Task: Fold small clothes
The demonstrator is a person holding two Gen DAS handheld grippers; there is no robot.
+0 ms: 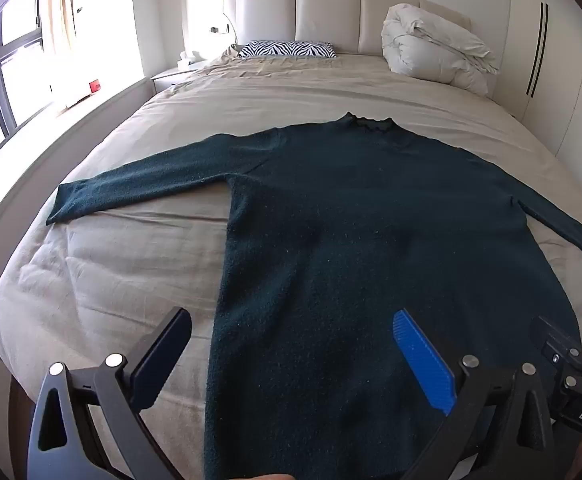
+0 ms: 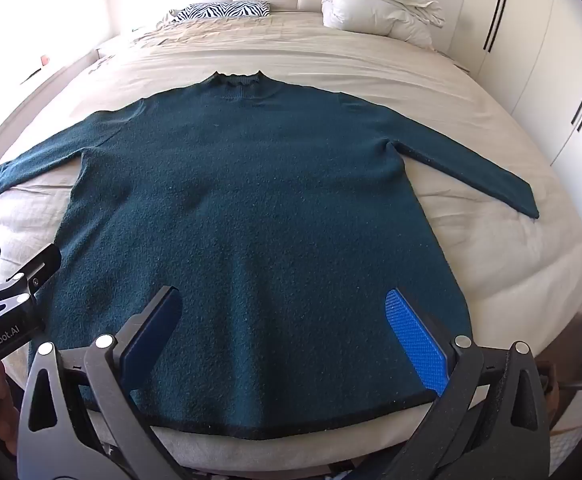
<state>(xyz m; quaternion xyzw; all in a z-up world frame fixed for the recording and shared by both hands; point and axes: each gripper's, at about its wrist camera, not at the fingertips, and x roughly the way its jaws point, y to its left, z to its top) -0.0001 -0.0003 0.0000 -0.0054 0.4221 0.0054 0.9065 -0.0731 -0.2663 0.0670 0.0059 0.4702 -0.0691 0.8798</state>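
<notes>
I see a dark teal sweater point(image 2: 251, 200) lying flat on the bed point(image 2: 511, 260), front up, with its fuzzy, felted knit spread wide and both sleeves stretched out to the left and right. Its collar point(image 2: 237, 79) is a short ribbed band with a wavy edge, pointing to the far end of the bed. The near hem is a straight darker band running along the near edge of the mattress.

My left gripper point(image 1: 291, 364) hovers over the near left part of the sweater with its fingers spread wide apart, holding nothing; one finger sits above the bare sheet, the other above the knit. My right gripper point(image 2: 287, 336) is likewise wide open over the near hem, both fingers above the fabric. The finger pads point(image 2: 417, 340) are bright blue with a fine ribbed, grid-like texture (the rest of each gripper is matte black plastic with round metal pins).

The beige bedsheet is softly creased. At the far end rest a zebra-striped pillow point(image 1: 287, 49) and a rumpled white duvet point(image 1: 439, 46), bundled against a padded cream headboard point(image 1: 327, 12).
</notes>
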